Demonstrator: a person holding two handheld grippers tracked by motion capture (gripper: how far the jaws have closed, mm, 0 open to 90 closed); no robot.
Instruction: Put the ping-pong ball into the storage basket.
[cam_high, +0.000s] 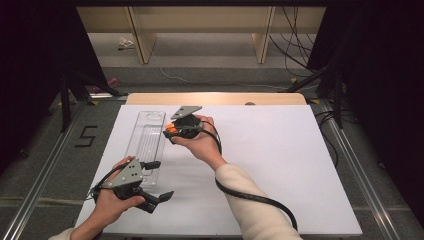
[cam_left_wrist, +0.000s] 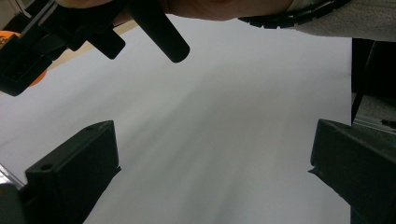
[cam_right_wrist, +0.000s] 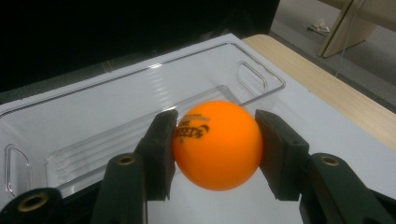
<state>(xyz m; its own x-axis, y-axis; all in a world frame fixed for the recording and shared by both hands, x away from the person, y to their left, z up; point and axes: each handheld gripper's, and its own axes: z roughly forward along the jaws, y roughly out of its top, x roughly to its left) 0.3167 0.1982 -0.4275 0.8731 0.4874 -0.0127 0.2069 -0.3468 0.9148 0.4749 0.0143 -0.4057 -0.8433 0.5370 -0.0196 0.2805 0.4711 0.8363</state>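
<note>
An orange ball (cam_right_wrist: 217, 144) with black print sits between the pads of my right gripper (cam_right_wrist: 215, 151), which is shut on it. In the high view the right gripper (cam_high: 171, 131) holds the ball (cam_high: 171, 130) just beside the right long edge of a clear plastic tray (cam_high: 141, 118), which lies lengthwise on the left of the white sheet (cam_high: 280, 165). The tray's rim (cam_right_wrist: 140, 70) runs behind the ball, and nothing lies inside it. My left gripper (cam_high: 161, 180) is near the tray's front end with jaws wide apart; the left gripper view (cam_left_wrist: 212, 154) has bare white sheet between them.
A wooden table edge (cam_high: 215, 98) shows beyond the sheet. Black stands (cam_high: 65, 100) and cables (cam_high: 295, 45) flank the table on the floor. A cable (cam_high: 250, 196) trails from the right gripper along the sleeve. The right half of the sheet is bare.
</note>
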